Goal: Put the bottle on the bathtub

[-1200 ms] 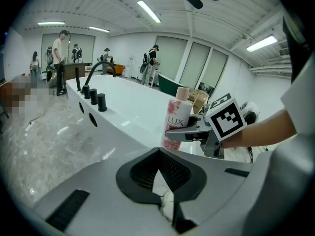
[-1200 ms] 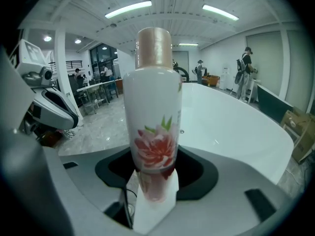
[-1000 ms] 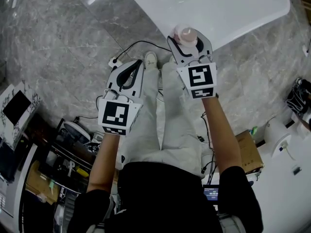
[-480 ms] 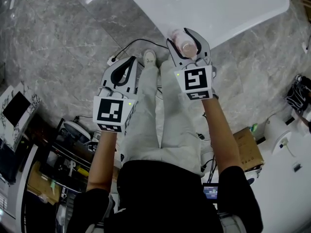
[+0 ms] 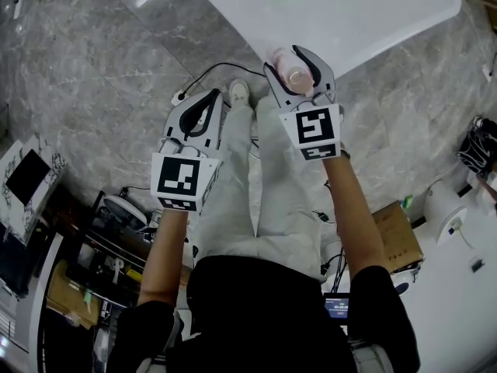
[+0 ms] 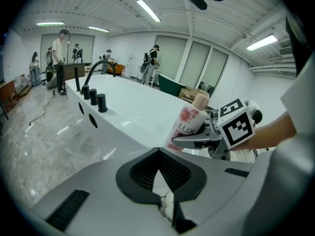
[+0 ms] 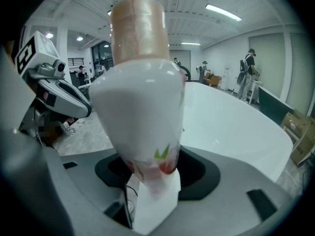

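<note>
- The right forearm reaches up the middle-right of the head view, stretched toward the bathtub (image 5: 365, 10) at the top of the frame.
- The right tongs (image 5: 293, 59) are clamped on the bottle (image 5: 286, 73), one jaw on either side of its body.
- In the right gripper view the bottle (image 7: 140, 92) fills the centre and rises from between the tongs (image 7: 151, 178), cap uppermost.
- The left arm is held lower and to the left, over the grey marble floor (image 5: 85, 68) beside the person's pale trouser leg (image 5: 233, 185).
- The left tongs (image 5: 206, 109) are together with nothing between them, which their own view (image 6: 158, 155) confirms.
- The bottle (image 6: 189, 124) has a white body with a pink-red flower print, the lettering "LUX" and a tan cap.
- In the left gripper view it leans, cap toward the upper right.
- It sits at the near edge of the white tub (image 6: 130, 113); whether it touches the rim cannot be told.
</note>
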`<action>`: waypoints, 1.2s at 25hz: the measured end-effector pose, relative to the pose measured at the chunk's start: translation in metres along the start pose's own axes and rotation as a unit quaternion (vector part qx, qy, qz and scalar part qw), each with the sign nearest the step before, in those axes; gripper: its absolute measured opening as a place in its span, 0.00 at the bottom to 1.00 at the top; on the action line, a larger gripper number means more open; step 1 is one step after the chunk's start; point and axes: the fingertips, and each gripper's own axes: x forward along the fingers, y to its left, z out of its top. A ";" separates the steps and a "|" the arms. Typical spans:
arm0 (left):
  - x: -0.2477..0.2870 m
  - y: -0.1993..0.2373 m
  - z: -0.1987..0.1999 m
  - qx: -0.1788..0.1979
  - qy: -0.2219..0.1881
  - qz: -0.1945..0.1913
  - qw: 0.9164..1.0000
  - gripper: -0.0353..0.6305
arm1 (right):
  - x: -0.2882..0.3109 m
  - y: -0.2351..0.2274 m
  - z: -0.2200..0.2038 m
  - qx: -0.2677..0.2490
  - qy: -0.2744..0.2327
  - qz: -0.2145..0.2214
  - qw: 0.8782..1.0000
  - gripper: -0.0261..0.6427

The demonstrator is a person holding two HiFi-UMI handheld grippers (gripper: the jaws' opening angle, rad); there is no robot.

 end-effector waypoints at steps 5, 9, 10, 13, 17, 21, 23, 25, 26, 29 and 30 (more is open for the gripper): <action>0.002 0.004 0.004 0.002 -0.002 0.000 1.000 0.07 | 0.003 0.001 -0.003 0.013 0.012 0.007 1.000 0.41; -0.001 0.004 0.016 0.005 -0.007 0.001 1.000 0.07 | -0.004 0.003 0.001 0.027 0.015 0.013 0.999 0.41; -0.002 0.003 0.020 0.006 -0.008 0.001 1.000 0.07 | -0.008 0.003 0.003 0.029 0.014 0.014 0.999 0.42; -0.004 -0.001 0.028 0.006 -0.013 -0.001 1.000 0.07 | -0.017 0.003 0.007 0.030 0.015 0.015 0.999 0.42; -0.007 -0.010 0.040 0.006 -0.019 -0.005 1.000 0.07 | -0.031 0.002 0.014 0.019 0.019 0.013 1.000 0.42; -0.016 -0.022 0.058 0.009 -0.026 -0.009 1.000 0.07 | -0.052 0.003 0.026 0.015 0.021 0.011 1.000 0.42; -0.021 -0.026 0.069 0.013 -0.031 -0.010 0.999 0.07 | -0.060 0.002 0.033 0.015 0.020 0.010 1.000 0.42; -0.028 -0.029 0.078 0.017 -0.037 -0.008 0.999 0.07 | -0.069 0.003 0.041 0.015 0.018 0.009 1.000 0.42; -0.032 -0.031 0.083 0.018 -0.039 -0.008 0.999 0.07 | -0.075 0.004 0.045 0.016 0.016 0.009 1.000 0.42; -0.045 -0.038 0.096 0.022 -0.044 -0.007 0.999 0.07 | -0.093 0.005 0.058 0.021 0.007 0.006 1.000 0.41; -0.048 -0.040 0.100 0.024 -0.046 -0.007 0.999 0.07 | -0.099 0.005 0.064 0.021 0.004 0.005 1.000 0.41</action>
